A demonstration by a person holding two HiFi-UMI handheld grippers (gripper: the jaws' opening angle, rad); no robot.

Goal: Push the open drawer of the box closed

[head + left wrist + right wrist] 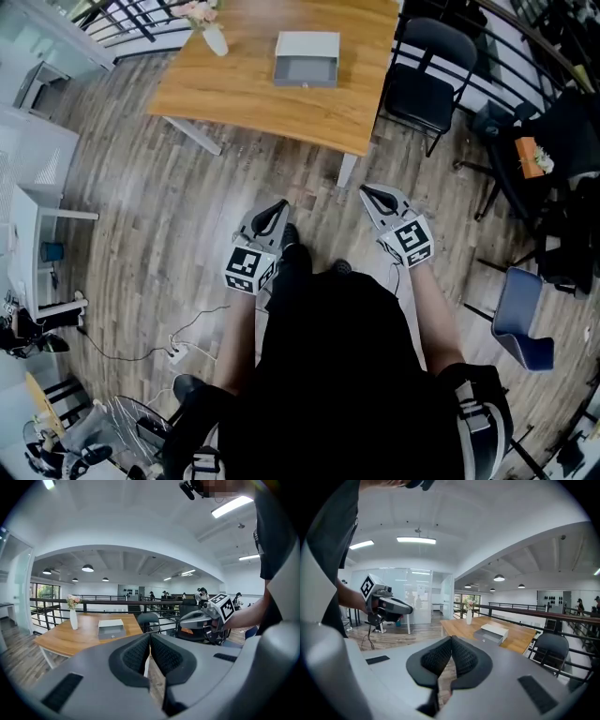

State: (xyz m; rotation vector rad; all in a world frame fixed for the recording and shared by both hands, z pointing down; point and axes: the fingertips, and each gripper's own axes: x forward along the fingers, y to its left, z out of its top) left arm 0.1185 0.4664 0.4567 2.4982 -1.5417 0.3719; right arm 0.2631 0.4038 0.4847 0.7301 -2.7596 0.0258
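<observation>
Vase (214,37), with flowers: standing at the upper left of the head view, on the far left part of the table (234,103), well apart from the box and needing no handling. Left tool (277,208): being held low at centre frame over the wooden floor (169,225), jaws pressed together and gripping nothing, well short of the table; the approach is judged not yet begun. Box (307,42): sitting at upper centre on the table, its drawer (306,71) standing pulled out toward the person, front panel facing the near edge and so offering a flat face for a straight push. Right tool (371,195): pointing toward the table at centre right, jaws likewise meeting with nothing between them; a blunt closed tip is probably suiting a push better than a grip. Chair (427,66): standing at the upper right beside the table, off the line between tools and drawer.
</observation>
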